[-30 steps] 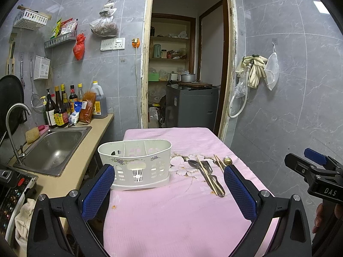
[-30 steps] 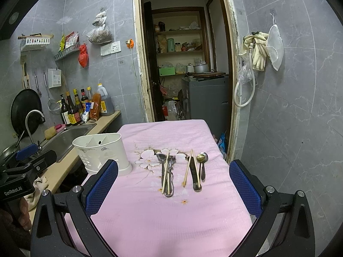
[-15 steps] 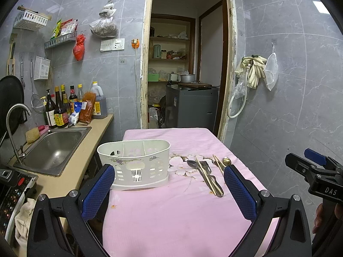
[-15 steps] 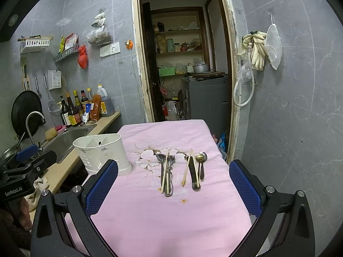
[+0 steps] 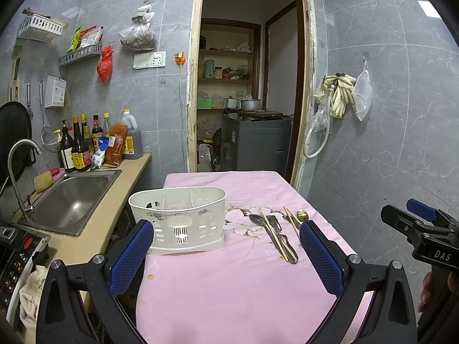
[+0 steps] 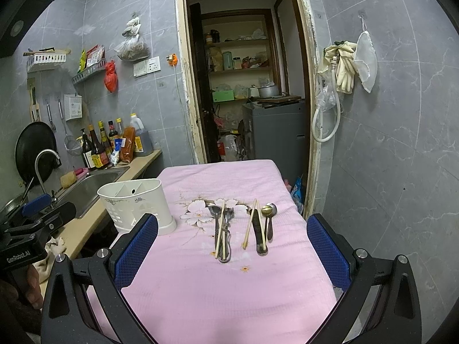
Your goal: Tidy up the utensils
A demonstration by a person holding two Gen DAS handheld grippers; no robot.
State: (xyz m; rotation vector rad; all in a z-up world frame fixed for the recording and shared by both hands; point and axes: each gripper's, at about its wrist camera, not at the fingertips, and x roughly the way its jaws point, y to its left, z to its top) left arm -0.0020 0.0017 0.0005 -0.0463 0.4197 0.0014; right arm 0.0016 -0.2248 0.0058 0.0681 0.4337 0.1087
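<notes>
Both tongs wide open, holding nothing: left tongs [image 5: 223, 246] hover over near end of table [image 6: 218, 292], right tongs [image 6: 232, 243] same, pointed at the cutlery.

Caddy [image 6: 134, 205] = white plastic holder w/ dividers, upright, no utensils seen inside from either view. All utensils lie flat on pink cloth to the right of caddy, well apart from it, handles toward cam:
- nearer the caddy: spoon + other metal pcs [image 6: 225, 229] bunched together, w/ one pair of chopsticks [image 6: 220, 230] lying across them
- farther from the caddy: 2nd chopstick pair [image 6: 250, 223], dark-handled pc [image 6: 259, 236] touching it, gold spoon [image 6: 267, 215] + another spoon just beside

Judgement: task at start, nothing sorted yet. Step in hand = first pick, prob right tongs since they face the pile.

How to do it well: take one item at a time, outermost first (gold spoon) so neighbours don't get dragged. Come down near mid-handle, fingers straddling it crosswise, close low against cloth w/o pinching fabric. Chopsticks on top of the metal bunch – lift those before what's under. Then tip handle-down into one caddy compartment, same type per compartment. Left tongs could steady caddy; looks light, may tip.
</notes>
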